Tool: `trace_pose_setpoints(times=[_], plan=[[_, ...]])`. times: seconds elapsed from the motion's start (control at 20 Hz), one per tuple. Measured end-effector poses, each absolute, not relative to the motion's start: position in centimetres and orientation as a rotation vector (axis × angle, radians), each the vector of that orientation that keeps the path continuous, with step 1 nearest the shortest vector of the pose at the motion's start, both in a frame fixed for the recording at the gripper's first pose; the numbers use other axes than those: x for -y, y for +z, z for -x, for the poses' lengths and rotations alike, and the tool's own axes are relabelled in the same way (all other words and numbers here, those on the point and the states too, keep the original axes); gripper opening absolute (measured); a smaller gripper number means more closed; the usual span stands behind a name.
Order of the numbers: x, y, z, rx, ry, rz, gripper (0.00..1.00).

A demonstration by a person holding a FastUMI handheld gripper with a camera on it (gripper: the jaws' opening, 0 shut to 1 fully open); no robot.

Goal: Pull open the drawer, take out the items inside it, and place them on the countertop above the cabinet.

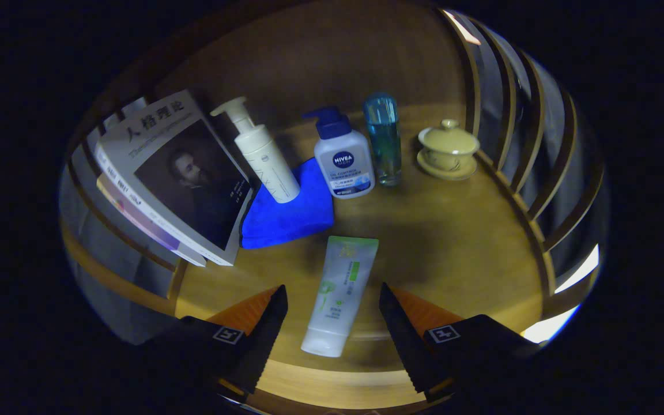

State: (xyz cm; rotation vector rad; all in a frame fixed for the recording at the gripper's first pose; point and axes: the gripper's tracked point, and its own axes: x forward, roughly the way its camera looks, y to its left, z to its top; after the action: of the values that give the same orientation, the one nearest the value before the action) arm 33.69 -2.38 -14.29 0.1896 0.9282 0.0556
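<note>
From the gripper view I look down onto a wooden countertop (pixel 453 242), with my gripper (pixel 333 300) spread wide and holding nothing. A white squeeze tube with a green end (pixel 340 297) lies flat on the wood in the gap between the fingers, touching neither. Its long axis runs nearly straight away from me, the white cap end nearest and the green end pointing off toward the bottles. I judge it has been set down here, so a straight backward retreat should clear it. Beyond the green end lies a folded blue cloth (pixel 289 210), with a white pump bottle (pixel 263 153) standing on it. Beside that stand a blue-capped pump bottle (pixel 343 158), a tall clear blue bottle (pixel 383 141) and a lidded ceramic cup on a saucer (pixel 447 150). A stack of books (pixel 173 178) leans beside the cloth. Slatted wooden rails (pixel 516 144) fence the countertop's sides.
</note>
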Motion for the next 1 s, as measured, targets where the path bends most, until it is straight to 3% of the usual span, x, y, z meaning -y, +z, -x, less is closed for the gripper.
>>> trace_pose_setpoints(times=[0.5, 1.0], plan=[[-2.5, -4.3, -23.1, -0.426, 0.145, -0.111, 0.98], [-3.1, -4.0, -9.1, -0.176, 0.021, -0.048, 0.98]])
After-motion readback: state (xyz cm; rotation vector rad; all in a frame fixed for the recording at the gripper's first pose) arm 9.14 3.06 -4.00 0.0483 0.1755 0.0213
